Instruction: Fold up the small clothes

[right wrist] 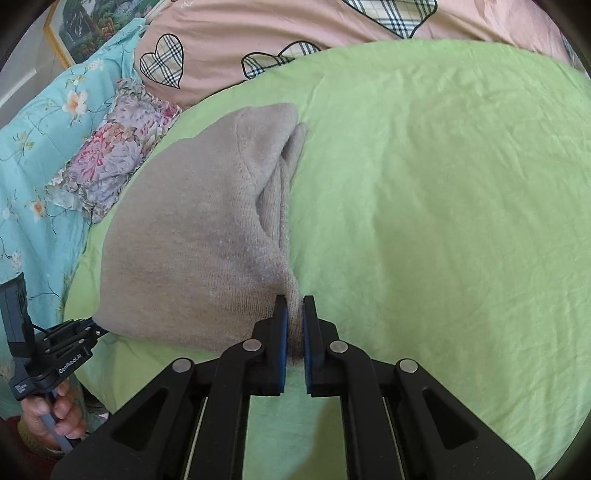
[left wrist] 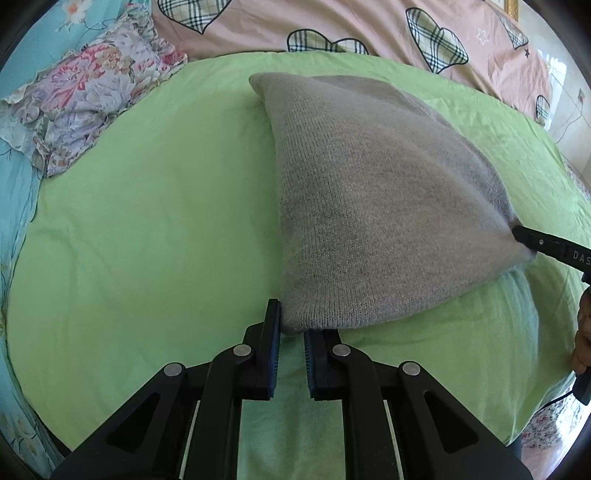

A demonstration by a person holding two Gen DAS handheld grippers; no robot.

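Note:
A grey knitted garment [left wrist: 369, 192] lies partly lifted over the green sheet [left wrist: 147, 221]. My left gripper [left wrist: 291, 325] is shut on its near left corner. My right gripper [right wrist: 294, 314] is shut on the near right corner, with the knit bunched between the blue pads. The garment [right wrist: 192, 236] stretches between the two grippers and its far end rests on the sheet. The right gripper shows at the right edge of the left wrist view [left wrist: 517, 236]. The left gripper shows at the lower left of the right wrist view [right wrist: 96, 328].
A floral cloth [left wrist: 85, 107] lies at the far left on a turquoise cover [right wrist: 44, 147]. A pink quilt with plaid hearts [left wrist: 332, 29] runs along the back. The green sheet [right wrist: 443, 221] spreads to the right of the garment.

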